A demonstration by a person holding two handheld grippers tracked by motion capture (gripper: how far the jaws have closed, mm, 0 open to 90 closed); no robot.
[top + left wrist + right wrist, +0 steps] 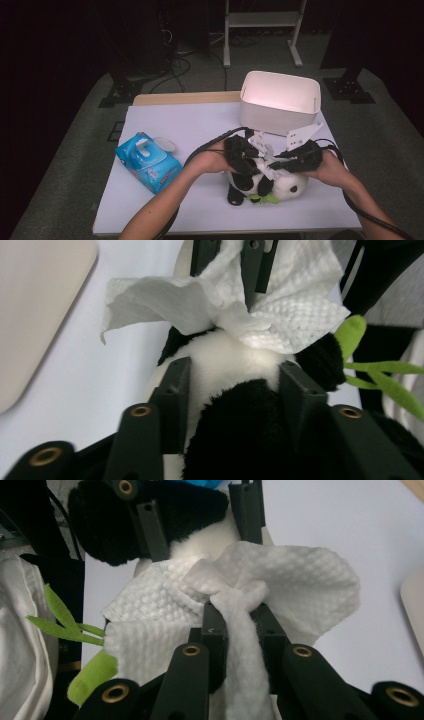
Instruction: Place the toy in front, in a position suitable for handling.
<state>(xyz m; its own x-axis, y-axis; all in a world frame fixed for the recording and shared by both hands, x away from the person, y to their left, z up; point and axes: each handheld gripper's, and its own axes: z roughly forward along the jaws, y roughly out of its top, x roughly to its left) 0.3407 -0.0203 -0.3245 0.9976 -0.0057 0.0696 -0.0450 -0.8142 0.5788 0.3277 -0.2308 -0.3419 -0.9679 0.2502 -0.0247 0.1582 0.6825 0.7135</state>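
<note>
From the high view, I had both hands crowded together near the front of the white table (165, 125), with the panda plush (262, 184) lying there between the blue wet-wipe pack (148, 162) off to the left and the white bin (279, 102) at the back. The left gripper (250, 152) and the right gripper (280, 162) met right over the toy, so the wiping step looked to be underway, I'd say, not finished. In the left gripper view, my jaws straddled the panda's body, black fur low and white fur above, and the pads looked pressed against the plush on both sides, so I'd call that a steadying grip on the toy. Past it, the white wipe (240, 300) sat bunched on the toy's white fur, with the green bamboo leaf (350, 335) poking out at the right. In the right gripper view, my jaws were clenched on a twisted wad of the wipe (235, 605), the rest of it fanned out over the panda's white patch, and the other gripper's jaws showed farther off against the black fur (105, 525). Next move, as I judged it: keep the left grip firm so the plush doesn't slide on the table, then drag the wipe across the fur with light pressure, since a loose sheet like that could easily just bunch up or slip out of the pinch.
</note>
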